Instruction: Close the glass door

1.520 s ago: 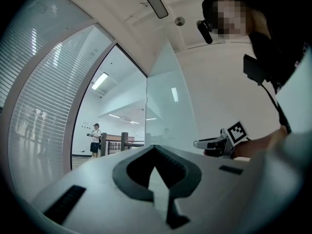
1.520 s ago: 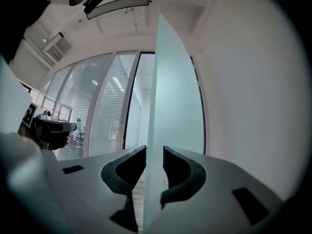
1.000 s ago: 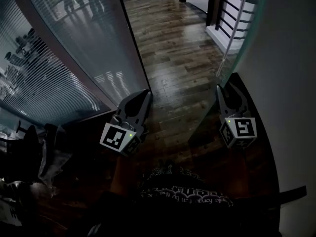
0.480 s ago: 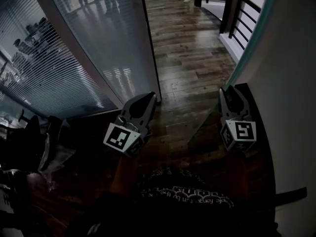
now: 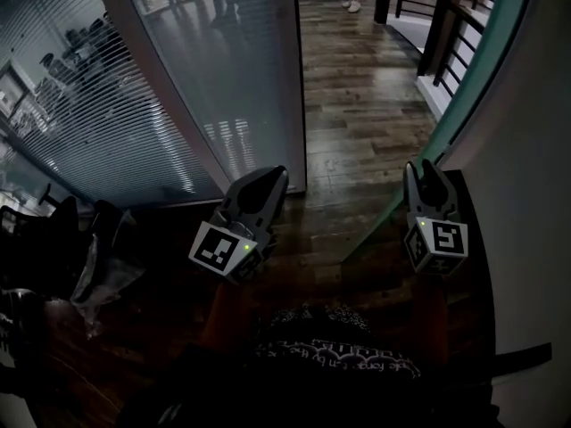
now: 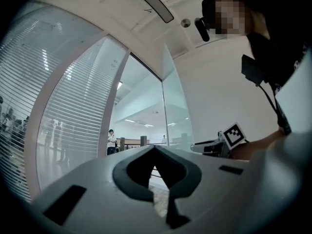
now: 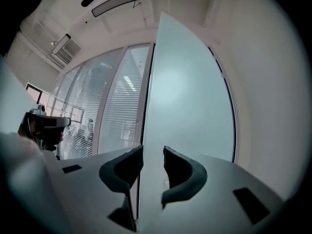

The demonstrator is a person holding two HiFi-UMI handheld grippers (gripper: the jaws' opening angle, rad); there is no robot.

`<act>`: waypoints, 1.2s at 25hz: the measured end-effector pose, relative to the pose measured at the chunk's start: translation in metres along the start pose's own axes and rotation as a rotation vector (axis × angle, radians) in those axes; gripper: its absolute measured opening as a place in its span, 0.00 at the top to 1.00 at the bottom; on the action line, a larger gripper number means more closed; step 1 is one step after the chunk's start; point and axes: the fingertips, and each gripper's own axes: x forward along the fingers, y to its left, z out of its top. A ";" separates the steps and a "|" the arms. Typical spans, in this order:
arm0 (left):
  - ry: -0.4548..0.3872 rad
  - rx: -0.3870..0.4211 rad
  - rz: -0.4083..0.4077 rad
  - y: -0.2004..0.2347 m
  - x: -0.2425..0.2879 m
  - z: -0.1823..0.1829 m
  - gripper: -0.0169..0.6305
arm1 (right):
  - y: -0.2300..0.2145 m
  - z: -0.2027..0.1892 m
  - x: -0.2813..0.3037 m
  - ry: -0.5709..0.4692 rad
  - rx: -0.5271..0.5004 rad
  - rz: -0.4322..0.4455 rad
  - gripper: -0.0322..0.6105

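Observation:
The glass door (image 5: 459,105) stands at the right with a greenish edge, swung open close to the white wall. In the right gripper view its pale panel (image 7: 187,96) fills the middle, and its near edge runs down between my jaws. My right gripper (image 5: 426,172) (image 7: 153,165) is level at that edge and its jaws are opening, with the pads apart from the glass. My left gripper (image 5: 272,178) (image 6: 155,149) is shut and empty and points at the doorway beside the partition's frame. The right gripper's marker cube (image 6: 234,134) shows in the left gripper view.
A frosted partition with blinds (image 5: 178,78) ends in a pale frame post (image 5: 293,87) at the left. Wooden floor (image 5: 357,105) runs through the gap to a dark railing (image 5: 442,25). A person's feet (image 5: 355,3) stand far off. Dark chairs (image 5: 80,257) sit lower left.
Both grippers have moved forward towards the doorway, and the partition post now stands nearer. The right gripper's jaws have spread at the door's edge.

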 end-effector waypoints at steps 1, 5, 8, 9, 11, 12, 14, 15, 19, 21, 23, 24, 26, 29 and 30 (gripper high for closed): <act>-0.001 0.000 0.008 0.005 -0.002 0.000 0.97 | 0.002 0.001 0.005 -0.005 0.000 0.002 0.75; 0.001 0.001 0.034 0.017 -0.011 -0.001 0.97 | 0.011 0.000 0.019 0.000 0.002 0.014 0.75; 0.002 0.002 0.057 0.030 -0.016 -0.002 0.97 | 0.018 -0.001 0.032 -0.007 0.010 0.011 0.75; 0.002 0.002 0.065 0.035 -0.017 -0.003 0.97 | 0.020 0.000 0.036 -0.013 0.010 0.011 0.75; -0.002 -0.002 0.086 0.047 -0.019 -0.005 0.97 | 0.024 0.000 0.045 -0.023 0.005 0.016 0.75; -0.006 -0.004 0.099 0.053 -0.019 -0.006 0.97 | 0.026 0.001 0.050 -0.029 0.002 0.022 0.75; -0.012 -0.006 0.121 0.065 -0.017 -0.007 0.97 | 0.030 0.002 0.061 -0.037 -0.003 0.034 0.75; -0.010 -0.006 0.126 0.071 -0.016 -0.008 0.97 | 0.033 0.002 0.065 -0.039 -0.003 0.036 0.75; -0.008 -0.007 0.138 0.096 -0.006 -0.012 0.97 | 0.042 0.004 0.085 -0.044 -0.001 0.042 0.74; -0.013 -0.001 0.145 0.110 -0.001 -0.010 0.97 | 0.047 0.004 0.096 -0.051 0.004 0.055 0.74; -0.008 0.014 0.141 0.120 0.006 -0.008 0.97 | 0.051 0.003 0.106 -0.054 0.000 0.061 0.74; -0.008 0.019 0.137 0.124 0.010 -0.007 0.97 | 0.054 0.003 0.110 -0.055 -0.006 0.061 0.74; -0.010 0.026 0.133 0.133 0.016 -0.005 0.97 | 0.058 0.004 0.120 -0.056 -0.010 0.062 0.74; -0.006 0.032 0.132 0.148 0.025 -0.005 0.97 | 0.062 0.005 0.135 -0.044 0.001 0.068 0.74; -0.004 0.033 0.136 0.153 0.028 -0.005 0.97 | 0.063 0.005 0.140 -0.039 0.002 0.068 0.75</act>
